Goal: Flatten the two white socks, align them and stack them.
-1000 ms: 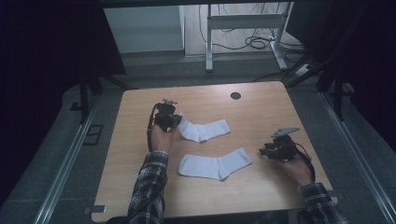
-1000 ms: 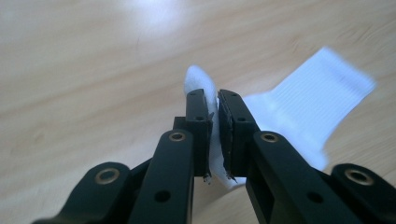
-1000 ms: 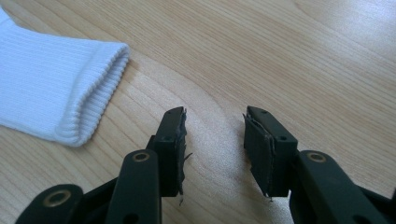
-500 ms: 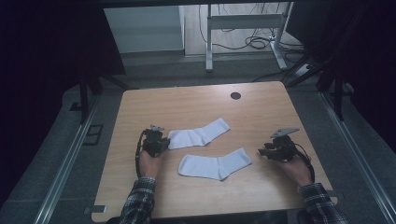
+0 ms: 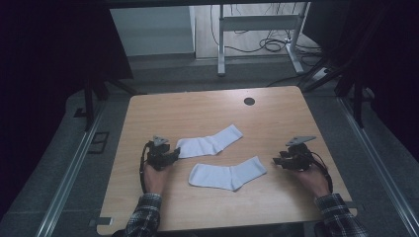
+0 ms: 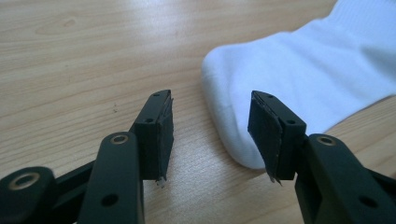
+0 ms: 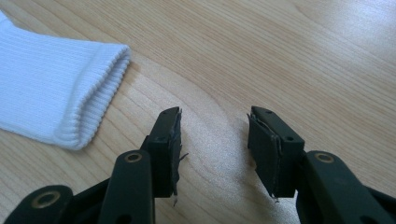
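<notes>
Two white socks lie flat on the wooden table. The far sock runs from middle right to left, and its toe end reaches my left gripper. That gripper is open; its jaws have just been opening, and the toe lies between them, close to the right pad, with no pad pressing on it. The near sock lies in front of it. Its ribbed cuff is a little left of my right gripper, which rests low at the table's right. Its jaws have opened slightly further over bare wood.
A round dark cable hole sits near the table's far right corner. Beyond the far edge, a desk frame and cables stand on the floor. Metal rails run along both sides of the table.
My left gripper drew the far sock's end toward the near left, came down to the table and opened off it. The sock now lies stretched out. The right hand stayed put.
</notes>
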Demonstrator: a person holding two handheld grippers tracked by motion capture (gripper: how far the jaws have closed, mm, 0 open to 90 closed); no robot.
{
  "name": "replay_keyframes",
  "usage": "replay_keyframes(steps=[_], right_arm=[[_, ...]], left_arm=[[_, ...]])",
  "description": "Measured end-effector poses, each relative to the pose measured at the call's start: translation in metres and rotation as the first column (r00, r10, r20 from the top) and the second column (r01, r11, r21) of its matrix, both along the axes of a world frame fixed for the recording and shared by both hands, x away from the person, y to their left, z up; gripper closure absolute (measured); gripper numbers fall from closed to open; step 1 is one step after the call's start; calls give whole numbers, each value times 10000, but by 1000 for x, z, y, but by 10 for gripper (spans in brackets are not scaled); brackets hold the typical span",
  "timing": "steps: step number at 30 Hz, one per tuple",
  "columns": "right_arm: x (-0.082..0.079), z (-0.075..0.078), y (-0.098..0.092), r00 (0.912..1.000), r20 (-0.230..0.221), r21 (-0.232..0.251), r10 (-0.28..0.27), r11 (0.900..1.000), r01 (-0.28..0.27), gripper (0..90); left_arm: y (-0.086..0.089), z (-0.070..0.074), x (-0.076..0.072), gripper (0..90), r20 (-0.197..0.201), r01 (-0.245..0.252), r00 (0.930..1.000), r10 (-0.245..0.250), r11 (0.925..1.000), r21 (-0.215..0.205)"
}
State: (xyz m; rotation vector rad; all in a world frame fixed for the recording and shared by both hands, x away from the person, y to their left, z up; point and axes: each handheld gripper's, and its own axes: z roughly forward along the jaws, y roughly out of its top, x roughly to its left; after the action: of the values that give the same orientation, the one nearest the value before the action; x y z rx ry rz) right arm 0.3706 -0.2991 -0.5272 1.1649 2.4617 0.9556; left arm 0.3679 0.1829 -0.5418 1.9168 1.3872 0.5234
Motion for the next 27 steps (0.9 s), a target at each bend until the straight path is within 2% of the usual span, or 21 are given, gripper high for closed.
replay_keyframes(steps=[3, 6, 10, 12, 18, 23, 27], right_arm=[[0, 0, 0, 10000, 5, 29, -28, 10000, 28, 519], [-2, 0, 3, 9999, 133, -158, -4, 9999, 6, 506], [-2, 0, 5, 9999, 145, -294, -47, 9996, 51, 503], [-2, 1, 6, 9999, 86, -358, -84, 9993, 87, 503], [0, 2, 6, 9999, -44, -436, -153, 9989, 151, 505], [3, 8, 7, 9998, 148, -43, -91, 9999, 92, 504], [8, 13, 16, 9997, 218, 155, 73, 9999, -77, 500]], left_arm=[[0, -1, 2, 500, -99, -75, 9999, 76, 9999, 138], [-2, -2, 4, 465, -230, -36, 9997, 44, 9993, 362], [-2, -2, 4, 429, -264, 5, 9997, 6, 9992, 404], [-3, -2, 5, 361, -318, 86, 9995, -70, 9987, 498], [-4, -3, 5, 352, -315, 39, 9995, -24, 9988, 480], [-4, -3, 5, 352, -303, -8, 9995, 23, 9987, 509], [-5, -3, 4, 353, -293, -49, 9995, 64, 9987, 513]])
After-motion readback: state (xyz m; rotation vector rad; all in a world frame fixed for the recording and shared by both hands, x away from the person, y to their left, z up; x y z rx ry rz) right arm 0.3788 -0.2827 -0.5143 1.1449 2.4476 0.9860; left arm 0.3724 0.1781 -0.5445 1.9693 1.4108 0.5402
